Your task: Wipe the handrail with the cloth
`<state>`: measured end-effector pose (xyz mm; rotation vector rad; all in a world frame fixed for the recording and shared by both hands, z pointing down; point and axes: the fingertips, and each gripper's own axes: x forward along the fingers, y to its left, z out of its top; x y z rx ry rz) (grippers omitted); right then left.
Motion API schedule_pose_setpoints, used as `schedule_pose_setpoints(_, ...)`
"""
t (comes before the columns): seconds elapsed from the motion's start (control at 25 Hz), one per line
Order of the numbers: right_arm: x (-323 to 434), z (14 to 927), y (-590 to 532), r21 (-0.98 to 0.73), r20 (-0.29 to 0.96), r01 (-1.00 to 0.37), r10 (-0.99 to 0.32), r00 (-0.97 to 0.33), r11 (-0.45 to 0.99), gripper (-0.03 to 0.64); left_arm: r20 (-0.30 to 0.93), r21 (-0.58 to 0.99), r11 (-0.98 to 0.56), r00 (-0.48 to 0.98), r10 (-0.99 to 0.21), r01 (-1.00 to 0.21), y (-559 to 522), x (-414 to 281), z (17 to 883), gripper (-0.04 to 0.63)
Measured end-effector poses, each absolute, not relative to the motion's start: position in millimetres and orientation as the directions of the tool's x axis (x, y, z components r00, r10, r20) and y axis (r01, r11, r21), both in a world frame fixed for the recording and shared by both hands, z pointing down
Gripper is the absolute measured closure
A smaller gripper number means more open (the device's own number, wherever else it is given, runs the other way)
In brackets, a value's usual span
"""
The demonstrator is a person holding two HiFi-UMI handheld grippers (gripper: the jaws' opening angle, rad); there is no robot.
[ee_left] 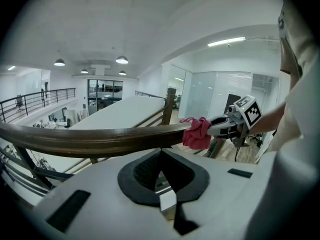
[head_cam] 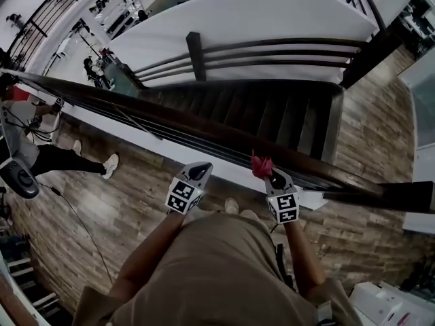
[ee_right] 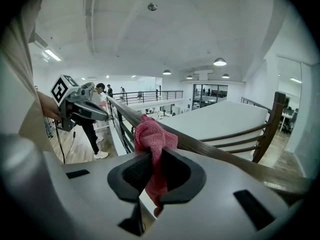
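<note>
Head view: right hand-held gripper (head_cam: 268,175) clamps cloth (head_cam: 261,163) on handrail (ee_left: 100,139); left hand-held gripper (head_cam: 198,173) closed.

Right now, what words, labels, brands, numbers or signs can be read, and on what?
None readable.
Left hand-held gripper and right hand-held gripper: black-and-white square markers only, no letters.
Cloth in the right one: plain.
White box at lower right of head view: any print too blurred.

Dark staircase (head_cam: 272,114), perhaps 1 bystander (head_cam: 61,160)
</note>
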<state>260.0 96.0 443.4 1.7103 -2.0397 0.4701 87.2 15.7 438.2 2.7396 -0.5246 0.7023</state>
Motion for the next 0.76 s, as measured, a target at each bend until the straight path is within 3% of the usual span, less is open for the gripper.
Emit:
schedule_pose_setpoints(0.48,208.9,448.1,85.3,0.038,0.551,-0.993,-0.832,-0.069,0.108,0.563,0.51,0.196,-0.93,0.843,-0.173,-0.31,-4.4,46.2,451.1,0.578)
schedule_pose_setpoints(0.76,247.4,438.9,126.1,0.018,0.55,-0.995,-0.832,-0.072,0.098,0.563,0.517,0.194,-0.943,0.845,-0.136,-0.27,33.6,97.1,441.4,0.578)
